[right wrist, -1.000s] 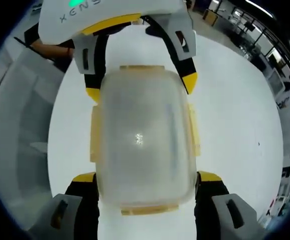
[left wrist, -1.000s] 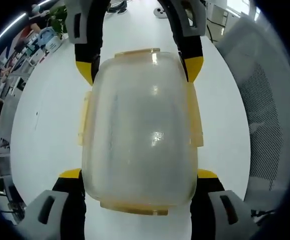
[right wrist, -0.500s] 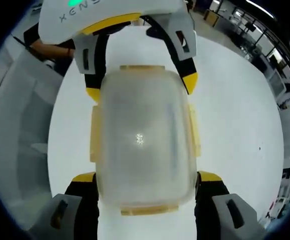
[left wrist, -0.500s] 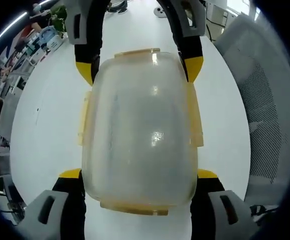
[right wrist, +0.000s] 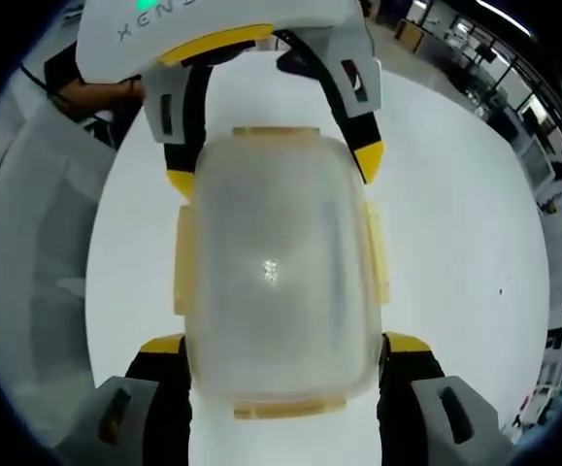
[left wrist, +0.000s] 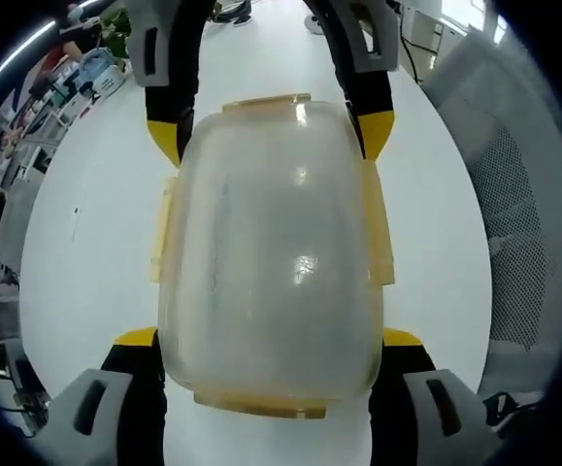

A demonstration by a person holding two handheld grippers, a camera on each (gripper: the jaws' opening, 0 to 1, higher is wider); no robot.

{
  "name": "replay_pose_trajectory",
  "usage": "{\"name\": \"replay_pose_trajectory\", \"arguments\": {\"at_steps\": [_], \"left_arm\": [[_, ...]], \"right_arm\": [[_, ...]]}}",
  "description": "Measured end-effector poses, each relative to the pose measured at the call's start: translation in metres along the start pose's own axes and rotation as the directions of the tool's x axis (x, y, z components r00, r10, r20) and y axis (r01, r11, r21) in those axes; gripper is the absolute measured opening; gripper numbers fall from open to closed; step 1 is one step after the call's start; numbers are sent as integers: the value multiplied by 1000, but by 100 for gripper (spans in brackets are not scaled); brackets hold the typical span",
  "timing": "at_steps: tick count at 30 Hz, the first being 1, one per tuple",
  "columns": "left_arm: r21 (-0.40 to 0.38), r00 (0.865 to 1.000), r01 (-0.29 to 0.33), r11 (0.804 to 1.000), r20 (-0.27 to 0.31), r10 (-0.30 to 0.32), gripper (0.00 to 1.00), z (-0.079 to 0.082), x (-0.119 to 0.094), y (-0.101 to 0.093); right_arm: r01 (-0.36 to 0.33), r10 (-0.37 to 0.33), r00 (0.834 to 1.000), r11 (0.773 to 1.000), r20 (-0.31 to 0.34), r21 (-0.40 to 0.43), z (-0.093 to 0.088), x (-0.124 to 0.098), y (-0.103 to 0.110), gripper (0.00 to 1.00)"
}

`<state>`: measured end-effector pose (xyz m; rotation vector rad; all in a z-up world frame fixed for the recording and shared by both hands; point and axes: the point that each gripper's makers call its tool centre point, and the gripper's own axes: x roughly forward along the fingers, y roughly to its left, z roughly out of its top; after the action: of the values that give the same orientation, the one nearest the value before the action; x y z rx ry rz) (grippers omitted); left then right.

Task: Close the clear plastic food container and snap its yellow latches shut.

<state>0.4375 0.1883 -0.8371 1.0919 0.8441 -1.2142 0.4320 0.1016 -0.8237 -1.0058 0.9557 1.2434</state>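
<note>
A white table [left wrist: 86, 243] with a grey mesh chair [left wrist: 513, 223], cluttered desks [right wrist: 543, 146] apparently beyond.

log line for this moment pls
container: held between both grippers | left gripper: shut on container | right gripper: shut on container | table: white

We can read one marking: grey capital letters on the white housing of the left tongs [right wrist: 266, 160], at the top of the right gripper view. The letters look like "XENS", cut off by the dark rim. Beside them glows a green light with no lettering.
</note>
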Motion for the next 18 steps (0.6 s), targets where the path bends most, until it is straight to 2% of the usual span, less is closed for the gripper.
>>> {"name": "replay_pose_trajectory", "arguments": {"at_steps": [9,18], "left_arm": [[12,1000,-5,1000,-4,5,89,0,2,16],[8,1000,-5,1000,3,5,89,1,4,23]], "right_arm": [[0,-1,1000,1000,5,13,1,1,-13,80],[-4,4,1000,1000,8,11,0,1,-21,80]]}}
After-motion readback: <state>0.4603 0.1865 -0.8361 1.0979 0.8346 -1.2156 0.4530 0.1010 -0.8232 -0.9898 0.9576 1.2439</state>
